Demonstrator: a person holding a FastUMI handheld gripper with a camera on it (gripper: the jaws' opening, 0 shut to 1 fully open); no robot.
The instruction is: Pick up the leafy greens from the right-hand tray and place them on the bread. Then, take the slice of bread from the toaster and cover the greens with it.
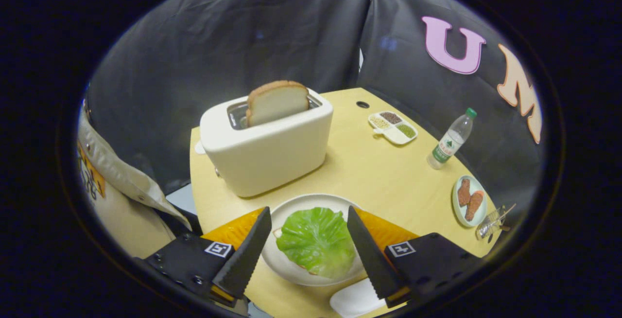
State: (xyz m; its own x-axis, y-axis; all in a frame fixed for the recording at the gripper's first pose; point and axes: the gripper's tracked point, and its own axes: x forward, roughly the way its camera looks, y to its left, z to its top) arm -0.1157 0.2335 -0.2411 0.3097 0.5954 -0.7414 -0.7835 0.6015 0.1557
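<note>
1. Tongs: held wide apart, nothing gripped; the two dark serrated fingers are seen on either side of the plate, above it.
2. Plate: round, white, set near the surface's close edge, between the fingers. An orange mat is seen beneath it on both sides.
3. Greens: a ruffled green leaf, laid on the plate between the fingers. A pale sliver of bread is glimpsed at its rim; the rest is covered.
4. Toaster: cream, placed just beyond the plate, near the surface's left edge. A slice is seen standing upright in its slot, the top half exposed.
5. Surface: yellow, rounded. A broad bare stretch is left between the toaster and the items along the right edge.
6. Divided tray: white, with compartments of grains, near the far right edge.
7. Bottle: clear, green-capped, upright, beside the right edge.
8. Small plate: pale, bearing brown pieces, at the right edge, well apart from the main plate.
9. White dish: partly seen at the close edge, by the right finger.
</note>
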